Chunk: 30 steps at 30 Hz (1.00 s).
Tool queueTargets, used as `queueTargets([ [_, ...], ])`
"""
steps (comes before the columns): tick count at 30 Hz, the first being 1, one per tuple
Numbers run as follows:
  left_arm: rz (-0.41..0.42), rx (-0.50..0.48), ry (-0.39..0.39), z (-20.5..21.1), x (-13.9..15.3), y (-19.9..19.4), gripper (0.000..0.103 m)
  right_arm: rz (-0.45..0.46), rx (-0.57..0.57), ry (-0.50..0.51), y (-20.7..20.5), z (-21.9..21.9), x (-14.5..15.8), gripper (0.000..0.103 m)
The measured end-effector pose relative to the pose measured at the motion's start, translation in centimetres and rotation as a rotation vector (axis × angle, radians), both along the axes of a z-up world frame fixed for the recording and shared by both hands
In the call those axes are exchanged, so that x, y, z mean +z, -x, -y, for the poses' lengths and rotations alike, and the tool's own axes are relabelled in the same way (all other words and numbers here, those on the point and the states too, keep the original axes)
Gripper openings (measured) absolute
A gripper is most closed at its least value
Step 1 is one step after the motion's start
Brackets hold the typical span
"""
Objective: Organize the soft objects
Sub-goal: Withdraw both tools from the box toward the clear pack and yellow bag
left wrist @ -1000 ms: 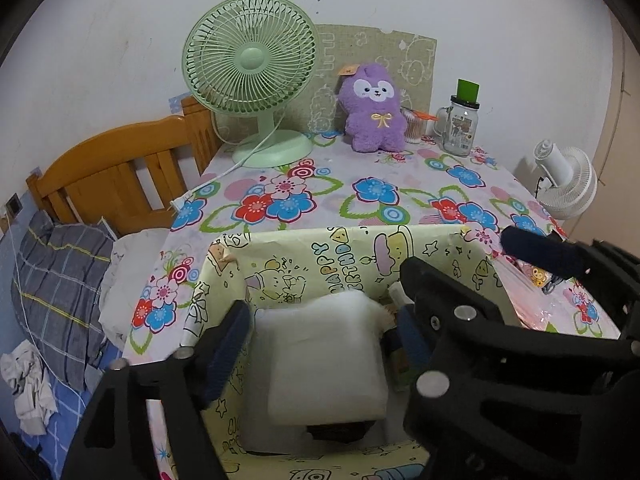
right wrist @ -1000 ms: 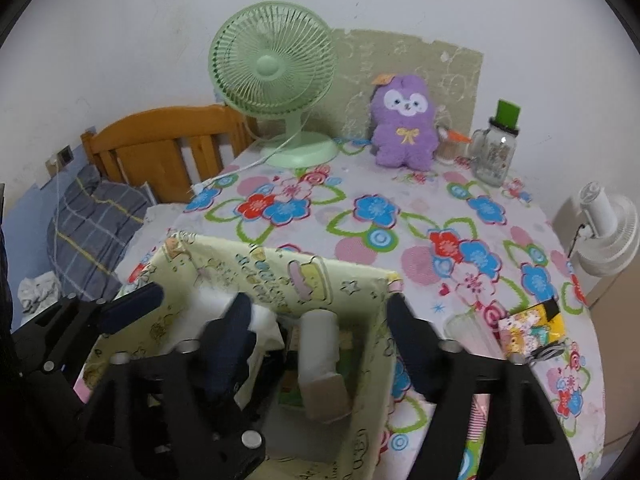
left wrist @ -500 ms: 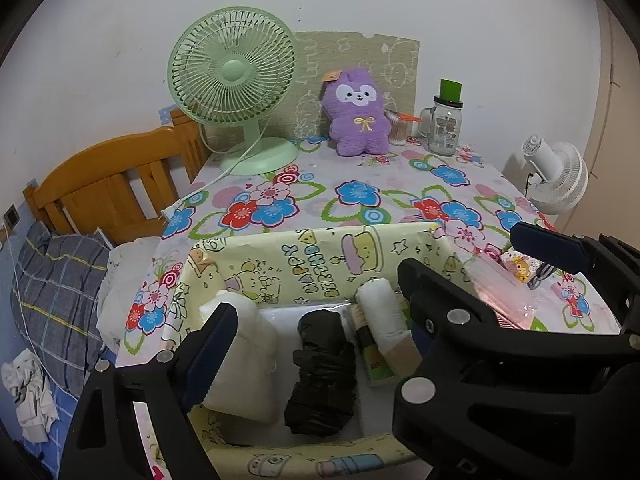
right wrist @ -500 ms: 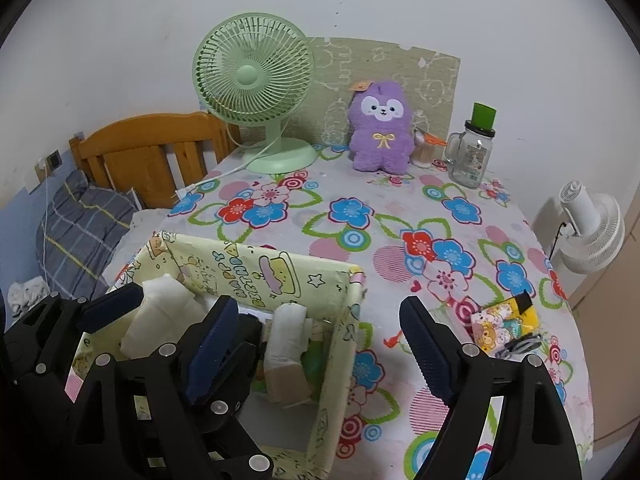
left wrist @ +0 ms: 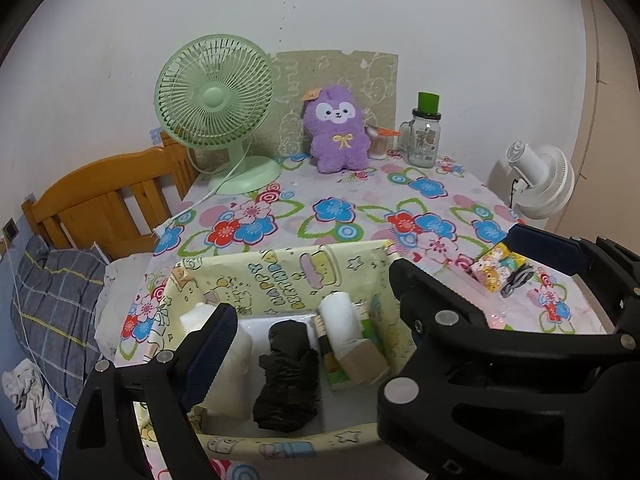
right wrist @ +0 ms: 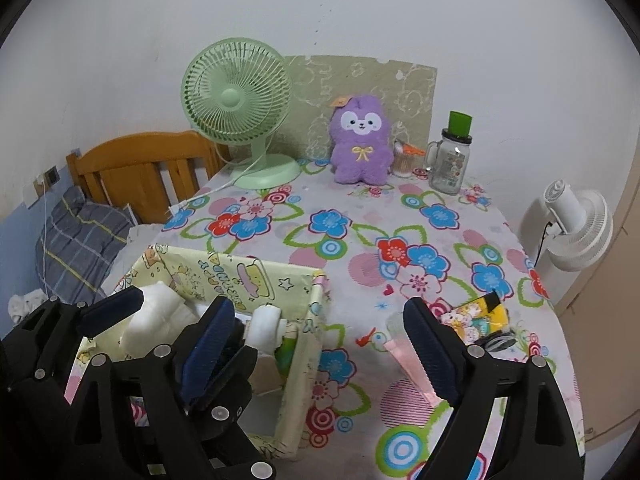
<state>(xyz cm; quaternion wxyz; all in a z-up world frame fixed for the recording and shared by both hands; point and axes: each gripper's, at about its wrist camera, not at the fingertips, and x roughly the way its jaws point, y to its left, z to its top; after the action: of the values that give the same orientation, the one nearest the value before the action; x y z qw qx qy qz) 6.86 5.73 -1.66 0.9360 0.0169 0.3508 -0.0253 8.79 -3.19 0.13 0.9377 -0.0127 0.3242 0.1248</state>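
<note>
Left wrist: both grippers spread, empty above box; placement done, next fetch yellow packet beside box.

My bench wears a flowered cloth. Along its far edge stand a green fan, a purple plush, a small jar of swabs and a glass mug with a green lid. At the near left corner sits a yellow box. Near the right edge lie a yellow packet and a clear pink bag.
</note>
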Motion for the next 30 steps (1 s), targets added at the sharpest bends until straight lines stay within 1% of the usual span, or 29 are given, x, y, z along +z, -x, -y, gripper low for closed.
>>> queueTargets([
  [11, 0.026, -0.009, -0.005, 2.4, 1.4, 0.9, 0.09, 0.036, -0.004, -0.017, 1.1, 2.6, 1.4, 0.092],
  [24, 0.05, -0.026, -0.013, 5.4, 2.5, 2.1, 0.09, 0.062, -0.016, -0.025, 2.4, 5.8, 2.3, 0.092],
  [26, 0.055, -0.031, -0.011, 5.7, 2.7, 2.3, 0.09, 0.069, -0.02, -0.026, 2.7, 6.2, 2.4, 0.093],
  [28, 0.059, -0.04, -0.008, 6.2, 2.8, 2.5, 0.09, 0.077, -0.028, -0.023, 2.9, 6.6, 2.6, 0.097],
  [30, 0.06, -0.044, -0.008, 6.7, 2.9, 2.5, 0.09, 0.088, -0.037, -0.021, 3.1, 7.1, 2.7, 0.098],
])
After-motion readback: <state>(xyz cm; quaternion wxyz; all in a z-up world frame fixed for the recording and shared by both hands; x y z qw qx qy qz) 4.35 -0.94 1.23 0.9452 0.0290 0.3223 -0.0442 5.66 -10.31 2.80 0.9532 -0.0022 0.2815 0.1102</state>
